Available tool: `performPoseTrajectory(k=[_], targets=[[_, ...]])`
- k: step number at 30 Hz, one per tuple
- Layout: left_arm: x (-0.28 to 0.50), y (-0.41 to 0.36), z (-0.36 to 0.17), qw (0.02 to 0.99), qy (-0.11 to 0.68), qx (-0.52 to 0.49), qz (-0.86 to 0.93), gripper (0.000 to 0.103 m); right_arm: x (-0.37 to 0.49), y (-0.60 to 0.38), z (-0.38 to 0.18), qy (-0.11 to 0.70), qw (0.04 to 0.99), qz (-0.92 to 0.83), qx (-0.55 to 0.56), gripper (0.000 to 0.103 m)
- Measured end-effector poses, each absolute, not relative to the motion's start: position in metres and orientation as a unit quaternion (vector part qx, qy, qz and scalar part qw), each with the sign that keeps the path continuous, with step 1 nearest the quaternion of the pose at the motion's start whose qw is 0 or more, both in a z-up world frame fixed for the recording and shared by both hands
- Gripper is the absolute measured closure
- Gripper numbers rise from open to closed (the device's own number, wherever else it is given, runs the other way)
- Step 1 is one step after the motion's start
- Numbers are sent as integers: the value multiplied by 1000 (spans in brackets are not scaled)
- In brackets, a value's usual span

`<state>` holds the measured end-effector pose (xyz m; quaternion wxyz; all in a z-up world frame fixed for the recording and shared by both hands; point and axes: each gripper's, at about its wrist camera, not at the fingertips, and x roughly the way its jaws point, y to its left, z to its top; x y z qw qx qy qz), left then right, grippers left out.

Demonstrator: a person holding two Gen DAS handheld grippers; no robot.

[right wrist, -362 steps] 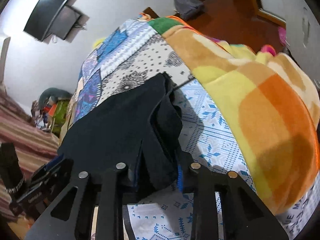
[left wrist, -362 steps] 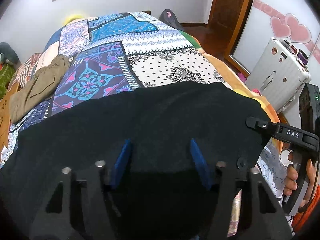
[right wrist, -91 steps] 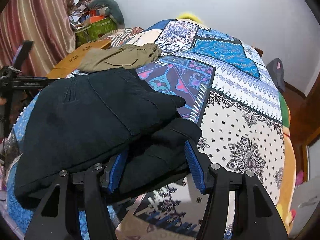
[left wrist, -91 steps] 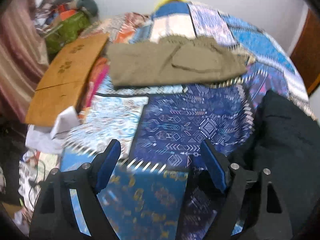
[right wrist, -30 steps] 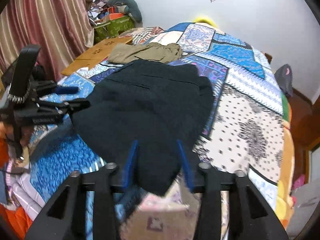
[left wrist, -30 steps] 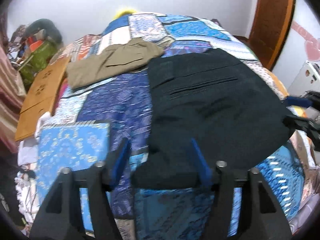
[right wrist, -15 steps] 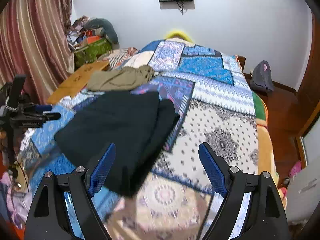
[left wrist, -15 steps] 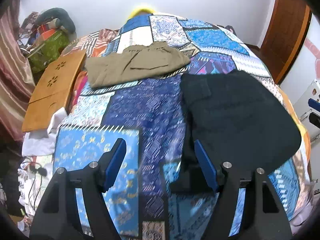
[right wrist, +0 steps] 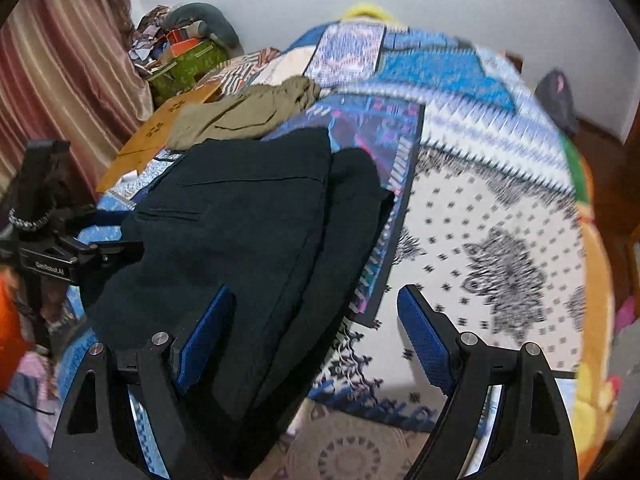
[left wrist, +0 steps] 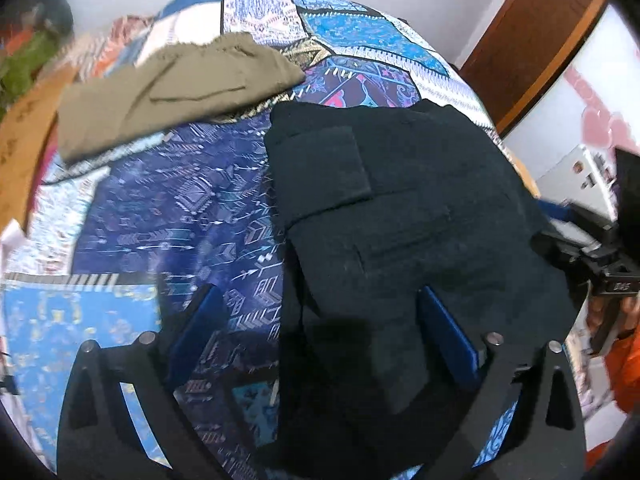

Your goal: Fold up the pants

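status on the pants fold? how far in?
Done: the black fabric pants lie folded into a compact stack on the patchwork bedspread, beside the folded olive-khaki pants.
In hand: nothing. The left hand-held gripper and right hand-held gripper are both open over the black stack's near edge.
Left: at most a final tidy or another fold; the layers sit slightly offset.

Black left gripper [left wrist: 320, 328] frame w/ silver screws, blue jaws, orange sleeve [left wrist: 624, 364].
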<state>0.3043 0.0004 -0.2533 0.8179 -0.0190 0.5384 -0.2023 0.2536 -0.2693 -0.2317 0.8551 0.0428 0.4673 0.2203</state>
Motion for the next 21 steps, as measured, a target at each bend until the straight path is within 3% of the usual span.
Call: performPoseTrajectory(k=[4, 9, 13, 16, 18, 21], targets=[[319, -1, -265, 798, 558, -45, -222, 1, 271, -272, -247, 507, 821, 245, 91, 12], [334, -8, -268, 779, 571, -59, -252, 1, 277, -257, -248, 504, 820, 262, 69, 7], [343, -18, -266, 782, 567, -47, -254, 1, 286, -252, -249, 509, 814, 271, 73, 10], [352, -20, -267, 775, 573, -65, -260, 9, 290, -255, -251, 510, 810, 277, 85, 19], [355, -22, -266, 773, 570, -73, -267, 23, 291, -258, -251, 511, 808, 279, 93, 28], [353, -30, -257, 787, 555, -56, -264, 35, 291, -261, -250, 511, 805, 283, 108, 44]])
